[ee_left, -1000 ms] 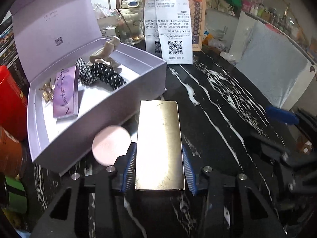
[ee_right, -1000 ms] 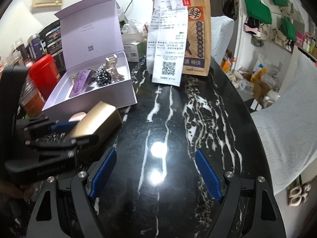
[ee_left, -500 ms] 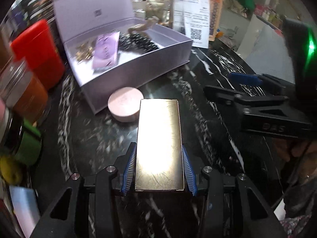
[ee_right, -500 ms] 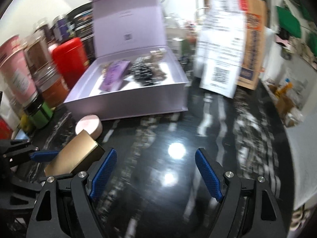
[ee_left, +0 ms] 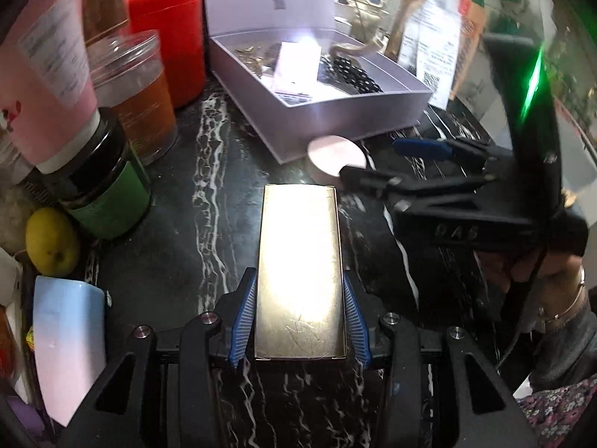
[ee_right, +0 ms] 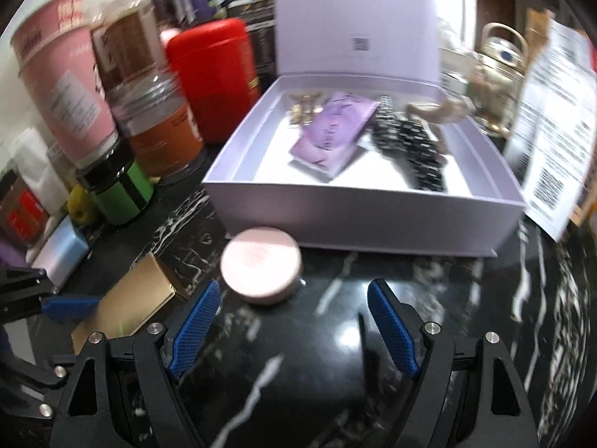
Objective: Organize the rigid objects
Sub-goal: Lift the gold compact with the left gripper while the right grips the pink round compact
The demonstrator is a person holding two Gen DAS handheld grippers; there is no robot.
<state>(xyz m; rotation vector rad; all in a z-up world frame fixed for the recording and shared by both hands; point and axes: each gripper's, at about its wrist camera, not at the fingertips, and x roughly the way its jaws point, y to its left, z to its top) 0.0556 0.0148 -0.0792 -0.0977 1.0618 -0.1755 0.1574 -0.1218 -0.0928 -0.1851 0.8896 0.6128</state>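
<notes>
Left gripper (ee_left: 299, 321) jaws still clamping gold box (ee_left: 299, 280), right gripper (ee_right: 294, 330) jaws wide, empty, now nearer pink tin (ee_right: 260, 264)

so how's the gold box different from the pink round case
The gold box is long, rectangular and shiny; the pink round case is a flat matte disc. The gold box is clamped in the left tool; the pink round case sits free on the black marble table against the lilac box. Both are outside the lilac box.
</notes>
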